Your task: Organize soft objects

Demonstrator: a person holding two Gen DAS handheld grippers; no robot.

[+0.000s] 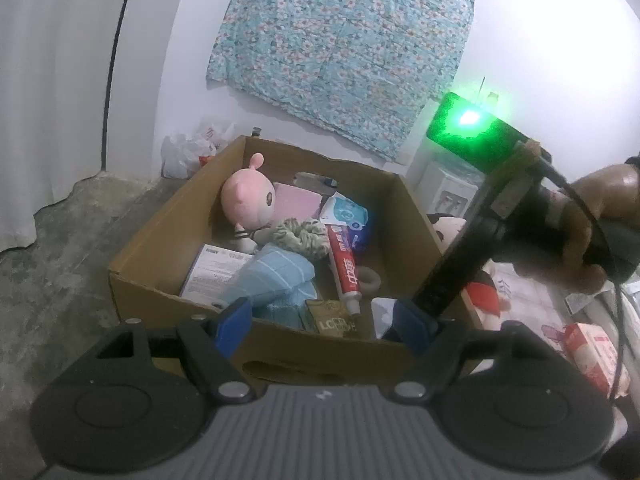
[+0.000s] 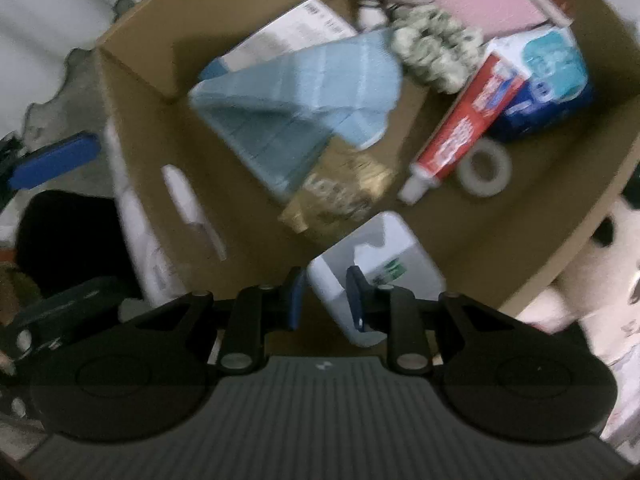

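Nearest to the right wrist camera, the right tongs [image 2: 325, 300] point down into a cardboard box [image 2: 132, 80], and their blue pads press on a corner of a small white packet [image 2: 384, 256], so they are closed on it. This picture is a little blurred. The left tongs [image 1: 322, 320] stand wide open over the near wall of the same box, with nothing between the pads.

Inside the box, a pink doll [image 1: 250, 204] sits upright against the far left side. Just beside it lies a pale green scrunchie [image 1: 302, 236], and a folded blue towel [image 1: 276, 276] lies in the middle, partly covering a white paper sheet [image 1: 212, 270]. A red toothpaste tube [image 1: 344, 272] lies to the right of the towel, next to a roll of white tape [image 1: 368, 278] and a blue and white pack [image 1: 348, 216]. A gold sachet [image 1: 330, 318] rests near the front wall, touching the towel. A pink flat box [image 1: 298, 202] lies behind the doll.

Outside the box, on the right, a white plush toy [image 1: 452, 228] with black patches leans near the wall of the box. A hand [image 1: 592, 236] holds the right tool, where a green light [image 1: 470, 118] shines.
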